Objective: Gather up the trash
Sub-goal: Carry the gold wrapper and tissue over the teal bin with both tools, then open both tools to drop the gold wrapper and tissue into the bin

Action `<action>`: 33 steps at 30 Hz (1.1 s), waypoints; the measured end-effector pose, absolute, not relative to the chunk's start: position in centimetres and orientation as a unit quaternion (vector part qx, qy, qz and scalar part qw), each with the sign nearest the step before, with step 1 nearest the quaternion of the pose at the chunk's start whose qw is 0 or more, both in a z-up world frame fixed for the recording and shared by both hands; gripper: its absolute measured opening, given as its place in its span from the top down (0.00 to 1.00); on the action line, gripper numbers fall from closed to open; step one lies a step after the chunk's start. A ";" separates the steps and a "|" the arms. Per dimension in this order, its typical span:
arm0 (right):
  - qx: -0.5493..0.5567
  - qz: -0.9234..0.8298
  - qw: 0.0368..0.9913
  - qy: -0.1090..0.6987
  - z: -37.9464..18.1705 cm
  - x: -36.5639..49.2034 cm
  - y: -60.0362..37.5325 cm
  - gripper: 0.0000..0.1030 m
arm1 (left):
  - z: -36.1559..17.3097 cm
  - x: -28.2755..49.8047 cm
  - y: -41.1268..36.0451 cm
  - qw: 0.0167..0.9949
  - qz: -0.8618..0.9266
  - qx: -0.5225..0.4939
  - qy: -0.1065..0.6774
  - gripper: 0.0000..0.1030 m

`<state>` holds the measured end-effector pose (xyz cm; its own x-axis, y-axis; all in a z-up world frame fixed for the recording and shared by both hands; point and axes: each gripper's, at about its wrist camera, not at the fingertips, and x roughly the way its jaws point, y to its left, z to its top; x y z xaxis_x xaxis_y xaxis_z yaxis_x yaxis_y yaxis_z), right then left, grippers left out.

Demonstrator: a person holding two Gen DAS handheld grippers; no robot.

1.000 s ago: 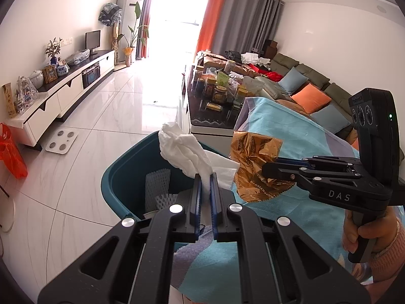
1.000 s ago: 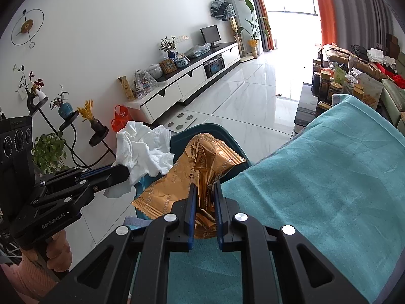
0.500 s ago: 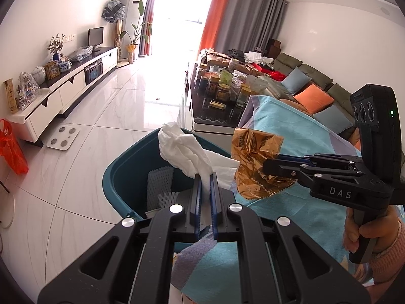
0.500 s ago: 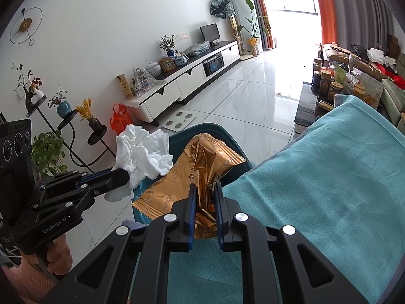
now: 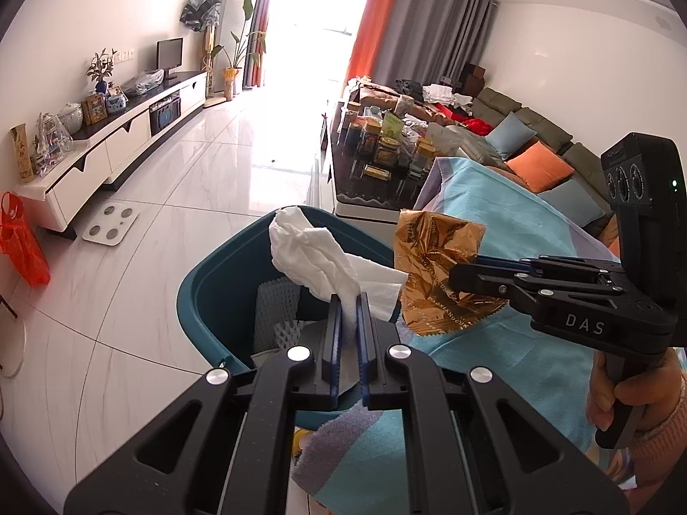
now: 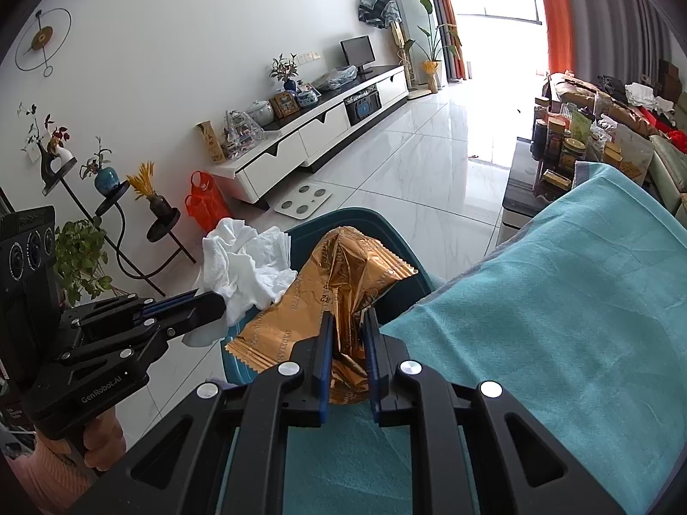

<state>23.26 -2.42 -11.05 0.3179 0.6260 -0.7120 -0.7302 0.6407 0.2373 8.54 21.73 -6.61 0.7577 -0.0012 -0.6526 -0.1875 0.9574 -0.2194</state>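
My left gripper (image 5: 348,300) is shut on a crumpled white tissue (image 5: 313,253) and holds it over the teal trash bin (image 5: 214,296) on the floor. My right gripper (image 6: 348,317) is shut on a crinkled gold snack wrapper (image 6: 343,266) at the bin's near rim (image 6: 403,249). The wrapper (image 5: 433,270) and right gripper (image 5: 463,272) show at the right of the left wrist view. The tissue (image 6: 244,266) and left gripper (image 6: 214,300) show at the left of the right wrist view. White foam netting (image 5: 275,309) lies in the bin.
A teal cloth (image 6: 558,343) covers the surface beside the bin. A coffee table with jars (image 5: 386,150) stands behind it, a sofa with cushions (image 5: 536,163) to the right. A white TV cabinet (image 5: 107,150), a scale (image 5: 111,229) and an orange bag (image 5: 21,240) are at left.
Both grippers have shifted slightly toward the bin with their loads still held; the bin sits a little lower and nearer in the views.
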 end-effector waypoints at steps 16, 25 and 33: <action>-0.075 0.415 0.806 0.415 -11.4 23.4 -0.9 0.87 | -7.9 9.9 21.8 0.922 0.056 -0.145 0.356 0.93; -0.082 0.407 0.803 0.427 -12.2 24.2 0.3 0.86 | -9.2 11.1 22.0 0.916 0.058 -0.152 0.366 0.93; -0.089 0.400 0.799 0.441 -13.1 24.9 1.8 0.86 | -10.9 12.9 22.6 0.907 0.062 -0.163 0.384 0.92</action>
